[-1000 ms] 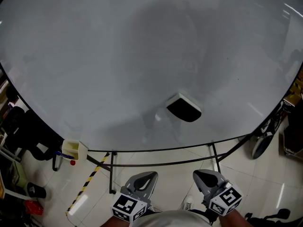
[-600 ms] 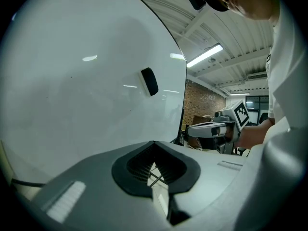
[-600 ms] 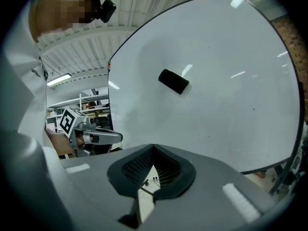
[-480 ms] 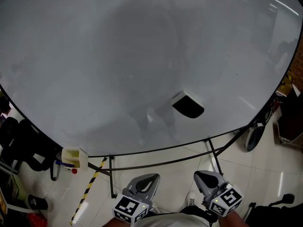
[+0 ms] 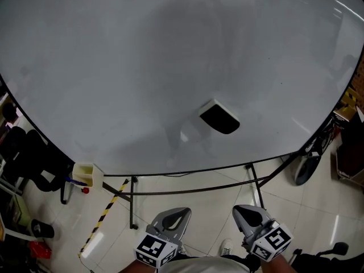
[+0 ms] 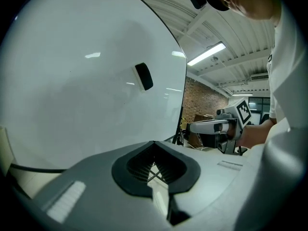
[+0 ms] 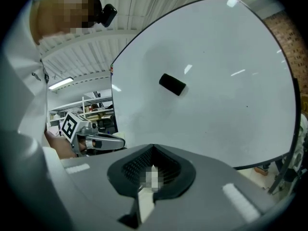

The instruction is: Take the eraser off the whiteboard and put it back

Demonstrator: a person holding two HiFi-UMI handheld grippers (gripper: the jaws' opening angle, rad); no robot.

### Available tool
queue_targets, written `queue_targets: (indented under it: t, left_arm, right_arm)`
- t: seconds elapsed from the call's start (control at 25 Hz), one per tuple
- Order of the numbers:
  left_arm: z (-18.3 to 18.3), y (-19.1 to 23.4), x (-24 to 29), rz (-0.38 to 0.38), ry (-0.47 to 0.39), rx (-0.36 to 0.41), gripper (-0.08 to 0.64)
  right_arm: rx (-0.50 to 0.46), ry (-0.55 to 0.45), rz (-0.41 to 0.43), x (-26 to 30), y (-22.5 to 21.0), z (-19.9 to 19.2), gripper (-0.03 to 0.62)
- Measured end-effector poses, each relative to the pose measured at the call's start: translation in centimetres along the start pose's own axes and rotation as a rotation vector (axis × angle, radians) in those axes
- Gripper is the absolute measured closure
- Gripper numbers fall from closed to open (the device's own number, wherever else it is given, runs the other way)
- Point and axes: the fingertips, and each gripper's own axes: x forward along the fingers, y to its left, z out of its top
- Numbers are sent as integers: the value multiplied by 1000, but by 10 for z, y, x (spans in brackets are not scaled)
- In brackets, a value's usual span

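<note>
A black eraser with a white back [image 5: 219, 118] clings to the large whiteboard [image 5: 114, 67], low and right of its middle. Both grippers hang side by side well below the board's bottom edge, far from the eraser. The left gripper [image 5: 173, 218] is shut with nothing in it, and so is the right gripper [image 5: 247, 215]. In the left gripper view the eraser [image 6: 144, 76] sits high on the board beyond the closed jaw tips [image 6: 154, 143], with the right gripper [image 6: 207, 127] off to the side. In the right gripper view the eraser [image 7: 172, 84] is up ahead of the closed tips [image 7: 153, 148].
A pale marker box [image 5: 87, 175] hangs at the board's lower left corner. The black stand legs [image 5: 132, 203] and a crossbar run under the board. Yellow-black tape [image 5: 105, 218] lies on the tiled floor. A wheel [image 5: 307, 164] stands at right, dark chairs [image 5: 28, 158] at left.
The head view has swung a little, so the board and eraser have shifted in it. Both grippers stay shut and low. The eraser stays on the board.
</note>
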Motion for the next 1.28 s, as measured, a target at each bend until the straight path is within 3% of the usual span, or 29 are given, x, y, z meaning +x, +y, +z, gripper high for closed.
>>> queue_targets:
  t: [0.28, 0.52, 0.76, 1.08, 1.28]
  left_arm:
    - [-8, -47, 21, 170, -22, -34, 543]
    - [-13, -93, 31, 244, -22, -46, 543]
    - [-18, -111, 39, 216, -2, -33, 544]
    - [5, -95, 27, 120, -5, 22, 543]
    - [0, -80, 10, 94, -6, 5, 543]
  right_arm:
    - [-21, 8, 144, -42, -37, 0, 591]
    - [-28, 52, 227, -72, -63, -16, 591]
    - [-35, 17, 247, -82, -60, -12, 591]
    - [-37, -21, 164, -77, -34, -5, 591]
    - [-46, -32, 124, -68, -18, -7, 591]
